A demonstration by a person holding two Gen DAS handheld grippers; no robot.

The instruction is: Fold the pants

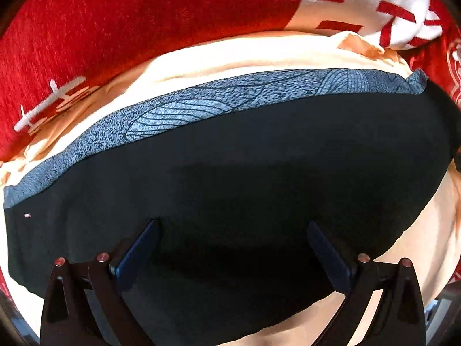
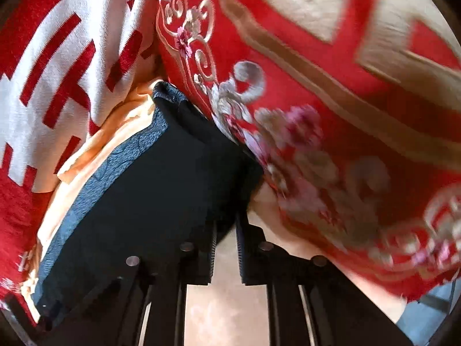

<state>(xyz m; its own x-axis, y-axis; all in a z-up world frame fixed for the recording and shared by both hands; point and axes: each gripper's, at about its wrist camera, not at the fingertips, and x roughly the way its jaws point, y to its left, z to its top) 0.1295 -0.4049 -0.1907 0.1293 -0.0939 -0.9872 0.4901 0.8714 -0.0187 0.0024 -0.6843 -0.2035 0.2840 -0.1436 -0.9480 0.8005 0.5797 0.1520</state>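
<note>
Left gripper (image 1: 232, 225): we see fingers wide apart, empty, over the black pants (image 1: 230, 173), lower centre.
Right gripper (image 2: 226, 230): fingers nearly closed, pinching the pants' corner.
Risk: we judge that thin pinch may slip, spoiling the fold.

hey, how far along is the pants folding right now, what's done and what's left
Done: the black pants already lie as a compact folded slab on a stack of a blue-grey patterned garment and a peach one. In hand: the left gripper hovers open over the pants; the right gripper is nearly closed at their corner. Left: probably just letting go and tidying the edges.

left gripper (image 1: 233, 225) spread wide, right gripper (image 2: 226, 230) nearly closed
</note>
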